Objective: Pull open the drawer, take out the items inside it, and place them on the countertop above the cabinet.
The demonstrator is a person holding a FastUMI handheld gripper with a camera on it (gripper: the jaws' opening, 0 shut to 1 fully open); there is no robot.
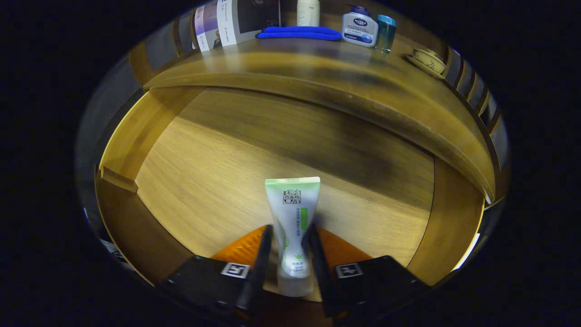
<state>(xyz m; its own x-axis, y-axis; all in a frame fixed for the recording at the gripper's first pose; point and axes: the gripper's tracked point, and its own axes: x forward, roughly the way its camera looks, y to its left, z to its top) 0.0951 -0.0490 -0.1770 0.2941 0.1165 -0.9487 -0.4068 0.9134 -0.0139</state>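
White tube [292,227] with green trim and print, gripped between black fingers [261,263] backed in orange, over the drawer's [218,172] pale straw wood grain; on the darker brown countertop [317,68], blue cloth [298,33] at 12 o'clock, white bottle [360,28] and teal glass [386,32] at 1.

Gripper [290,238] pointing forward and down, jaws nearly closed, both fingers [262,261] pressing a tube [292,218]
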